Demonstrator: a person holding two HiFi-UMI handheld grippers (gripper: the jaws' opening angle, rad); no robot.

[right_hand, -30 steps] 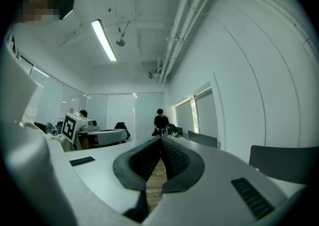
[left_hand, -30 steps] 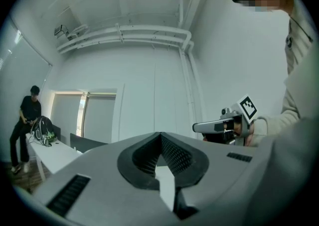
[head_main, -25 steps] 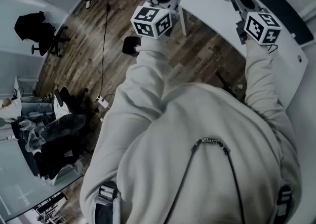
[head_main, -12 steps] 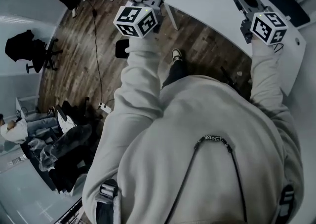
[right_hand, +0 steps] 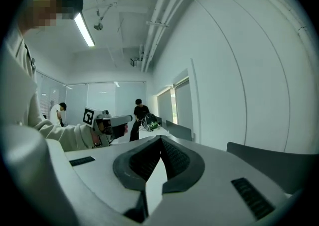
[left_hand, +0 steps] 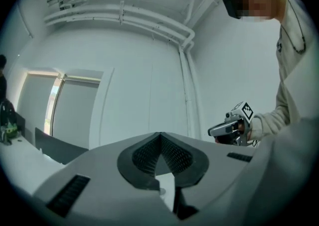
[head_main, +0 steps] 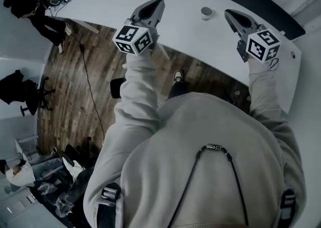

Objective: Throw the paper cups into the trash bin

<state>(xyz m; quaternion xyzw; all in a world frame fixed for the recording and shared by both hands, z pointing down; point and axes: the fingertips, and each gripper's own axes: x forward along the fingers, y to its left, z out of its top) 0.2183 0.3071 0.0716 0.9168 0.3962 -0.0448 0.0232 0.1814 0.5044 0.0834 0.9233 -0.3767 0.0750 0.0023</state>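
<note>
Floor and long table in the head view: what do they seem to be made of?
The floor looks like wood or wood-look laminate: it shows brown planks with staggered joints and visible grain. The table has a smooth, white, matt top with no visible grain. It is probably laminate or painted board, though the look leaves that open.

The head camera is looking steeply down from above the person's shoulders onto the long curved white table (head_main: 115, 6) and the dark wooden plank floor (head_main: 80, 96). Each gripper camera is riding close behind its own jaws and facing roughly level. The grey 2-jaw left gripper (left_hand: 160, 136) view is facing a white wall (left_hand: 144, 75). The matching right gripper (right_hand: 160, 140) view is looking along the table toward its left end. Each of these 2 views is catching the other gripper at its side. The dark-clothed person (head_main: 32, 8) at that table end is showing in both the head and right gripper views.
</note>
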